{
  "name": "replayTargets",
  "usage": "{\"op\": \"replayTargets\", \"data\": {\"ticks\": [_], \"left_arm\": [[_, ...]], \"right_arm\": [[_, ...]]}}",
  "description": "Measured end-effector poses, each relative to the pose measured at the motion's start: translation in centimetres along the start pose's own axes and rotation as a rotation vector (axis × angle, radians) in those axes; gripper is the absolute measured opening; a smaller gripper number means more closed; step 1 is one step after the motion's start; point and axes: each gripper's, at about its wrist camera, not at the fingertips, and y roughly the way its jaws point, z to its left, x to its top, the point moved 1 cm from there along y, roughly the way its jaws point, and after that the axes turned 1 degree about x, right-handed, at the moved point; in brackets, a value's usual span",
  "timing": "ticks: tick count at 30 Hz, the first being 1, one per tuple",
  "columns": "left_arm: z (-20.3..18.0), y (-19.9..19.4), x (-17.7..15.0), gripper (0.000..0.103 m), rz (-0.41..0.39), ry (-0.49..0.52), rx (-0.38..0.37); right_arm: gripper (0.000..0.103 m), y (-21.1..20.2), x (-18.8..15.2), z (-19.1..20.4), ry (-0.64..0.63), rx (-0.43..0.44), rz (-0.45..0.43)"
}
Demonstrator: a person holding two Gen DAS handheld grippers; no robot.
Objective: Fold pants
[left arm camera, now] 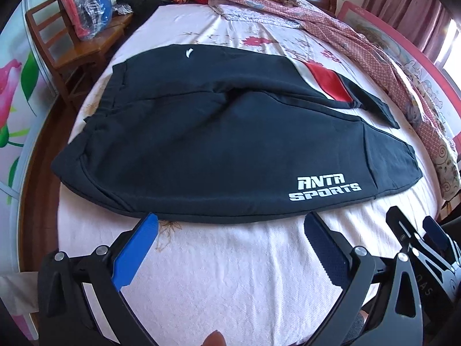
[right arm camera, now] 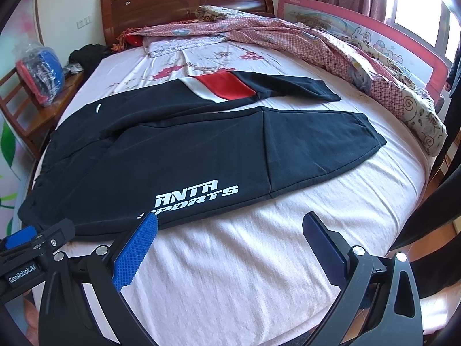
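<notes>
Black sports pants [left arm camera: 219, 144] lie spread flat across the pink bed sheet, waistband to the left, legs to the right. The near leg carries white "ANTA SPORTS" lettering [left arm camera: 324, 188]; the far leg has a red and white panel [left arm camera: 328, 83]. In the right wrist view the same pants [right arm camera: 184, 150] fill the middle of the bed. My left gripper [left arm camera: 230, 225] hovers open just short of the pants' near edge, holding nothing. My right gripper [right arm camera: 230, 225] is open too, near the lettering, and empty. The right gripper also shows at the right edge of the left wrist view [left arm camera: 415, 230].
A rumpled pink patterned quilt [right arm camera: 331, 49] runs along the bed's right side by a pink guard rail [right arm camera: 403, 46]. The wooden headboard [right arm camera: 184, 3] is at the back. A wooden chair [left arm camera: 72, 49] with a plastic-wrapped bundle stands left of the bed. Bare sheet [right arm camera: 259, 259] lies in front.
</notes>
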Motion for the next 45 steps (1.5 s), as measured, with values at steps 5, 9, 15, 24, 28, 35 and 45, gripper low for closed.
{"op": "replayTargets", "data": {"ticks": [5,9,15,24,28,35,45], "left_arm": [[-0.1,0.0,0.1,0.101,0.002,0.000,-0.011],[0.1,0.1,0.1,0.101,0.007,-0.006,-0.007],[0.1,0.3,0.0,0.101,0.011,-0.011,-0.007],[0.5,0.3,0.1,0.101,0.016,-0.008,-0.016],[1.9,-0.2,2.1,0.101,0.000,-0.007,-0.080],[4.4,0.9,12.3,0.101,-0.042,0.081,-0.042],[4.5,9.4,27.7,0.101,-0.013,0.251,0.079]], "right_arm": [[0.100,0.0,0.0,-0.1,0.002,-0.008,-0.002],[0.100,0.1,-0.1,-0.2,0.006,-0.003,-0.004],[0.100,0.2,-0.2,-0.1,0.005,-0.006,-0.001],[0.100,0.3,0.0,-0.2,-0.010,-0.002,0.007],[0.100,0.9,2.8,-1.4,-0.054,0.023,0.026],[0.100,6.5,16.3,-7.2,0.018,0.032,0.083],[0.100,24.7,33.5,-17.9,0.335,0.095,0.392]]}}
